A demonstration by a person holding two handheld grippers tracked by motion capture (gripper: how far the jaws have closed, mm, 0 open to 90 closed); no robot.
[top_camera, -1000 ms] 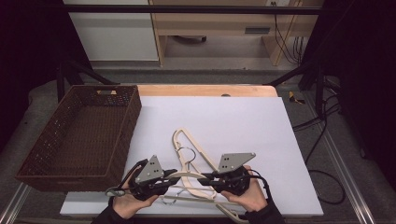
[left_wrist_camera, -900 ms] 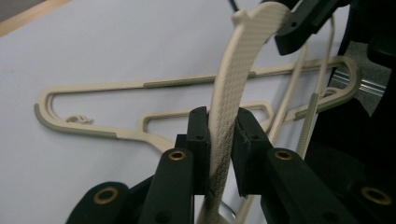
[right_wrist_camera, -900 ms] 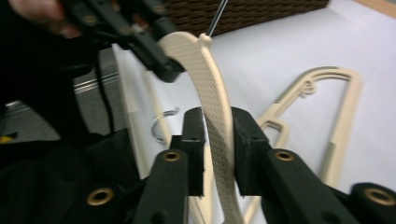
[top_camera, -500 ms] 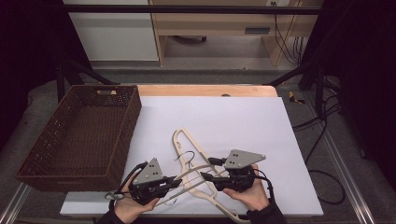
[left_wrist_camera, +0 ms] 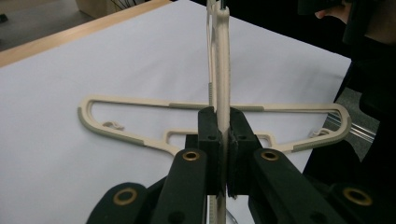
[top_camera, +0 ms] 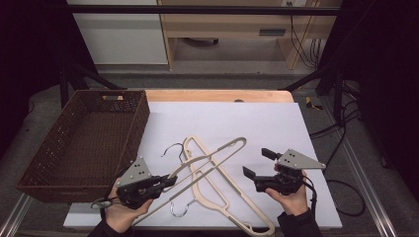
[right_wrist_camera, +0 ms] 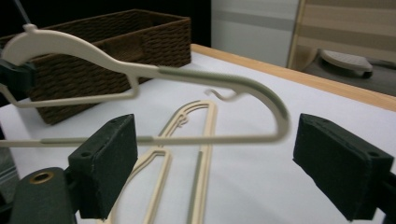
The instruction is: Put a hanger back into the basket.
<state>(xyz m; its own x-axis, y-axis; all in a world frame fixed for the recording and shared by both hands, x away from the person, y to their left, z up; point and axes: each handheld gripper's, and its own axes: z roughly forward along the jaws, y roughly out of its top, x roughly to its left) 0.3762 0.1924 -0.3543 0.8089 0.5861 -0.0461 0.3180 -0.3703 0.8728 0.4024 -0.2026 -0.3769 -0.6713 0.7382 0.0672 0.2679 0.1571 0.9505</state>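
Two cream plastic hangers are here. My left gripper (top_camera: 169, 180) (left_wrist_camera: 223, 136) is shut on the bar of one hanger (top_camera: 217, 152) (left_wrist_camera: 222, 56) and holds it lifted, slanting up to the right. The other hanger (top_camera: 225, 190) (left_wrist_camera: 140, 105) (right_wrist_camera: 198, 140) lies flat on the white board beneath it. My right gripper (top_camera: 259, 163) (right_wrist_camera: 217, 140) hovers to the right of both hangers. Its jaws have just been opening and stand wide, pads touching nothing. The lifted hanger's rounded end (right_wrist_camera: 275, 112) floats just beyond them.
A brown wicker basket (top_camera: 54, 148) (right_wrist_camera: 116, 42) stands at the left edge of the white board (top_camera: 257, 118). A wooden table edge (top_camera: 217, 96) runs along the back. Cables and furniture sit beyond the table.
My right gripper let go of the hanger, opened wide and drew away to the right. My left gripper rose a little, so the held hanger now slants up off the board.
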